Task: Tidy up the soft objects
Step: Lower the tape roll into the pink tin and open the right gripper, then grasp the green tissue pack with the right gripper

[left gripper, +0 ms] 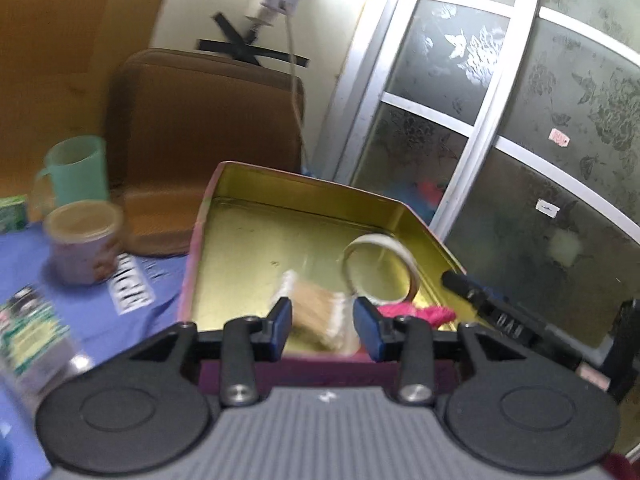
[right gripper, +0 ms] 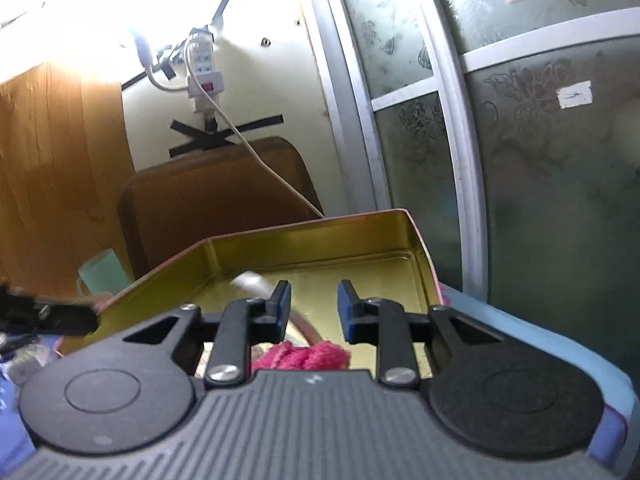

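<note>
I judge this to be the loading step: soft things are going into the open gold tin (left gripper: 304, 178), and I am working over its near wall with both tools.

My left gripper (left gripper: 322, 320) is closed down about as narrow as it goes, and a bundle of cotton swabs (left gripper: 316, 312) sits between its pads. The picture is smeared, but the bundle seems to hang in front of the tin's near wall rather than lie on the floor, so I take it as pinched and carried. Just ahead of the right-hand pad a tape roll (left gripper: 380, 268) stands on edge on the tin floor.

My right gripper (right gripper: 312, 306) has its jaws partly apart with nothing between them. The pink fluffy piece (right gripper: 304, 356) lies on the tin floor just below and behind its fingertips, close under the tool body; it looks already delivered.

Next, I think the left tool needs to go forward over the wall, lower the swabs onto bare floor to the left of the tape roll, and only then let go. The right tool should back away first, since the two sit close together at that near edge.
</note>
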The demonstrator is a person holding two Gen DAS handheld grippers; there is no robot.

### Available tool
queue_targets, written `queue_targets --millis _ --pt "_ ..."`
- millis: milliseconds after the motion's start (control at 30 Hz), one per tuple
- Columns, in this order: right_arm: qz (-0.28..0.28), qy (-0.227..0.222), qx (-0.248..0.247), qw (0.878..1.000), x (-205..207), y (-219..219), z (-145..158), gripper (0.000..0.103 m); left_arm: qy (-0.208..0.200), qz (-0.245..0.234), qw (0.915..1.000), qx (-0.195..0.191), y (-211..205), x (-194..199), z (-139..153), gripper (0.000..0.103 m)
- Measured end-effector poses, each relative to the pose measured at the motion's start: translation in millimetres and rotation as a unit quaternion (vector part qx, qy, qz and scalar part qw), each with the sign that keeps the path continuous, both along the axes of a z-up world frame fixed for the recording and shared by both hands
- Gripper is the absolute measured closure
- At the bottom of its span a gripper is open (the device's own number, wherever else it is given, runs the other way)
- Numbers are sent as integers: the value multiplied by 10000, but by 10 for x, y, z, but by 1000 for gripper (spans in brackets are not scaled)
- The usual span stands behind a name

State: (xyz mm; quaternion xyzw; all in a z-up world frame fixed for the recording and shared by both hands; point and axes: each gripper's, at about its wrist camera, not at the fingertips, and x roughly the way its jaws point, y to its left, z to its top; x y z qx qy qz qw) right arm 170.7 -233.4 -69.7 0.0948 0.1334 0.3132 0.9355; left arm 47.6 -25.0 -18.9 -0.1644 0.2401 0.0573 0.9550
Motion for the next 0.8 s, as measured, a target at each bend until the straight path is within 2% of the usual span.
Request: queue_targets --millis 133,233,333,400,500,567,600,667,767,800 --pt "345 -55 184 9992 -150 39 60 74 -40 350 9993 154 153 -544 -75 68" --pt "802 -166 221 9964 -333 162 125 74 64 843 9963 170 335 -981 -189 68" --pt "1421 -262 121 9894 -568 378 181 74 177 1414 9898 -59 578 -1361 -312 68" --pt "1948 -268 -3 9805 -729 562 196 71 254 1794 9834 -120 729 -1567 -401 68" --pt "2694 -149 -343 9623 -917 932 193 55 289 2206 9745 -294 925 -1778 -519 66" --pt "3021 -248 -653 9507 -1056 1205 179 51 174 2239 9730 -527 977 -1856 -592 66" --pt "3155 -362 -809 9448 -1118 1351 171 45 48 2209 9734 -613 985 -1892 -581 65" --pt "3340 -462 -1068 9353 -1185 1638 154 40 -186 2221 9735 -506 963 -1950 -554 59" --pt "3420 -483 -1431 9275 -1158 2059 132 33 -351 2176 9739 -538 949 -2020 -568 58" --pt "3385 -482 -1554 9268 -1145 2161 111 22 -381 2207 9731 -547 953 -2039 -568 58"
